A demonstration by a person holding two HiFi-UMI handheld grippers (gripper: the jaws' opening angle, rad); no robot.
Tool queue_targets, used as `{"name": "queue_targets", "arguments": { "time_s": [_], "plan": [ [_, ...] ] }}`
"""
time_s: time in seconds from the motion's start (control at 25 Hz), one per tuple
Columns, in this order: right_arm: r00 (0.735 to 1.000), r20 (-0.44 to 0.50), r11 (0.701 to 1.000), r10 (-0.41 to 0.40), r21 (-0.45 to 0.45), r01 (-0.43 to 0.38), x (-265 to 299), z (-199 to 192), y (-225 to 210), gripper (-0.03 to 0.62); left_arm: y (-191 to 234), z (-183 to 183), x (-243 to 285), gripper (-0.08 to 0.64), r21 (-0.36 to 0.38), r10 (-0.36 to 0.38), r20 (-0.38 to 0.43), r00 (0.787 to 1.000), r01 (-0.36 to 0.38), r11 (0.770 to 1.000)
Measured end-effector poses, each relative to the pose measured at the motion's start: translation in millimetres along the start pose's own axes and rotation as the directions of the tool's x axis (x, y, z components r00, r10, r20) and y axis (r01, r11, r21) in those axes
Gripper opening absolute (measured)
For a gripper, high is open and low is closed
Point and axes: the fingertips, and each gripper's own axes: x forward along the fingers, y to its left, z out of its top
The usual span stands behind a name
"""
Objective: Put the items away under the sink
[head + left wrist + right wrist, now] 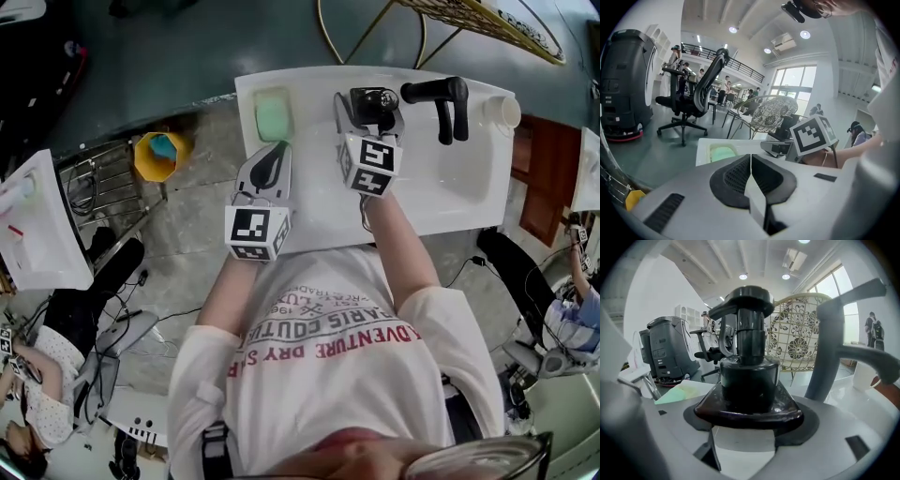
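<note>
Pump bottle first: the black pump bottle sits right between the jaws of the right gripper, which are clamped on its wide dark base, with the pump head sticking up above. From the head view the bottle is over the back edge of the white sink, just left of the black faucet, and the right gripper reaches in over the basin from the near side. Can't tell if the bottle is resting on the sink or lifted a bit off it. In the right gripper view the faucet rises close on the right, with a white cup past it at the sink's corner. The left gripper hangs over the sink's near left part, jaws pressed together with nothing between them, which is pretty clear in the left gripper view. Just beyond it is a pale green soap bar in a dish at the back left corner, also visible past the closed jaws. Off the sink, a yellow bucket sits on the floor to the left, and a wire chair stands behind the sink.
</note>
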Motion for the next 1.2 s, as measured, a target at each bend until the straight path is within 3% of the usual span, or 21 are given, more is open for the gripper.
{"name": "queue_targets", "arguments": {
  "time_s": [0.28,0.68,0.88,1.2],
  "plan": [
    [0.992,0.052,0.993,0.116,-0.043,-0.114,-60,11,8,0.379,-36,2,-15,0.028,0.016,-0.012,0.026,1.0,0.012,1.0],
    [0.982,0.083,0.984,0.17,-0.057,-0.166,-175,-14,-23,0.379,-122,-12,-56,0.028,0.052,-0.006,0.086,0.996,0.002,0.999],
    [0.977,0.105,0.982,0.186,-0.06,-0.18,-244,-40,-48,0.379,-178,-43,-97,0.028,0.05,0.022,0.12,0.993,-0.028,0.998],
    [0.968,0.119,0.973,0.222,-0.096,-0.211,-355,-103,-97,0.379,-263,-116,-167,0.028,-0.012,0.116,0.159,0.98,-0.116,0.993]
  ]
}}
